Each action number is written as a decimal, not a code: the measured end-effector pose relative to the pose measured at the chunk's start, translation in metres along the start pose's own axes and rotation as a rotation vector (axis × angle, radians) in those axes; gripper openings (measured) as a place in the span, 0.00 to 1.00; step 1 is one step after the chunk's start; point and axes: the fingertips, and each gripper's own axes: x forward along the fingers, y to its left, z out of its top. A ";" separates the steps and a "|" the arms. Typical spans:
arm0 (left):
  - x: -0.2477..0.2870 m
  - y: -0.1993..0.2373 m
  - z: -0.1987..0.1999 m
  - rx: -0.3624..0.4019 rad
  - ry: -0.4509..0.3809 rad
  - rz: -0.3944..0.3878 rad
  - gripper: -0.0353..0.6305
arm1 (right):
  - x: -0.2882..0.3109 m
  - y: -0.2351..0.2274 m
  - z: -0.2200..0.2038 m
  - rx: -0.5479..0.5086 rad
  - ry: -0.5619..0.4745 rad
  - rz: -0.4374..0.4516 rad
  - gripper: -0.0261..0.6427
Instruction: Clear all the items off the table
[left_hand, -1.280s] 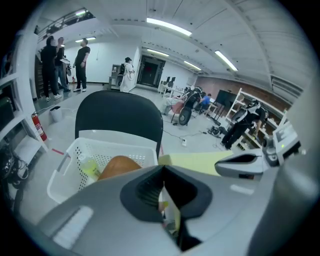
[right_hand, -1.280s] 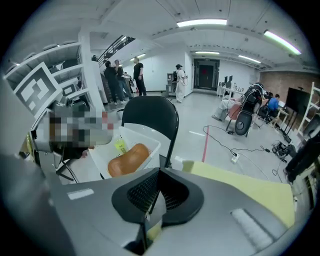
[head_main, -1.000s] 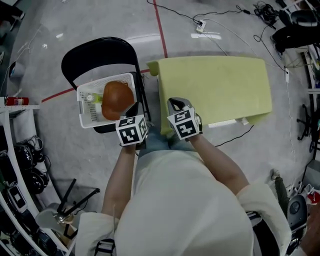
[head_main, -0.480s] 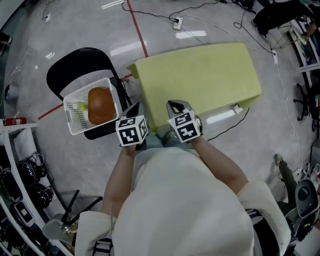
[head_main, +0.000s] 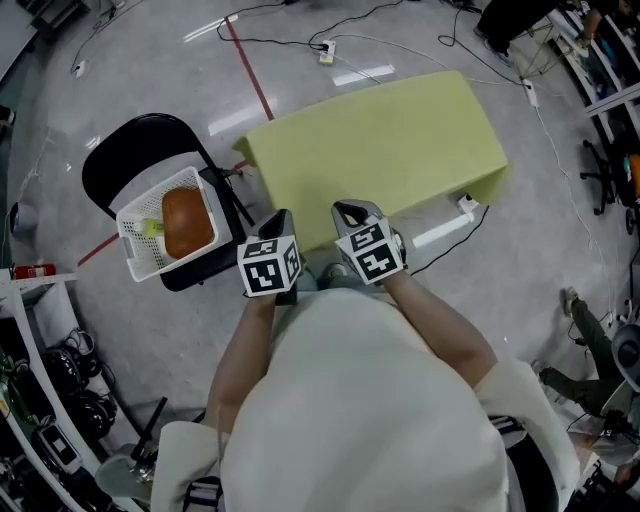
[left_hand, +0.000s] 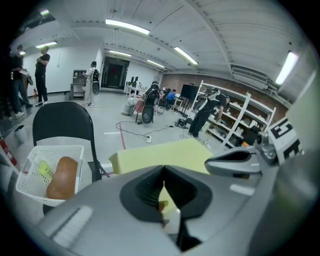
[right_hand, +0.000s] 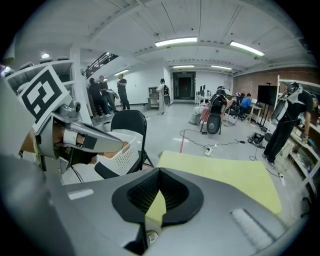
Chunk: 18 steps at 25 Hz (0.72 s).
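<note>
The yellow-green table (head_main: 380, 140) lies just ahead of both grippers. My left gripper (head_main: 283, 222) is shut and holds nothing, at the table's near left corner. The right gripper (head_main: 347, 211) is shut too and holds nothing, over the near edge. To the left a white basket (head_main: 135, 215) rests on a black folding chair (head_main: 130, 155). In it lie a brown rounded item (head_main: 186, 222) and a small yellow-green item (head_main: 151, 228). The left gripper view shows its shut jaws (left_hand: 163, 170), the basket (left_hand: 27, 172), the brown item (left_hand: 61, 177) and the table (left_hand: 165, 152). The right gripper view shows its shut jaws (right_hand: 159, 172) and the table (right_hand: 225, 180).
Cables and a power strip (head_main: 322, 47) lie on the grey floor beyond the table, beside a red floor line (head_main: 250, 75). Shelving with gear stands at the left (head_main: 40, 400) and the far right (head_main: 610, 90). Several people stand far off (left_hand: 40, 75).
Both grippers have moved right, away from the basket and along the table's near edge. The chair and basket now sit farther left in the head view. Both stay shut.
</note>
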 end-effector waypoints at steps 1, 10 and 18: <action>0.000 -0.005 -0.002 0.006 0.000 -0.005 0.07 | -0.003 -0.003 -0.001 0.002 -0.006 -0.005 0.03; -0.003 -0.029 -0.005 0.046 -0.008 -0.030 0.07 | -0.021 -0.015 0.002 -0.001 -0.062 -0.036 0.04; -0.004 -0.039 -0.003 0.056 -0.019 -0.039 0.07 | -0.026 -0.020 -0.001 0.000 -0.075 -0.040 0.03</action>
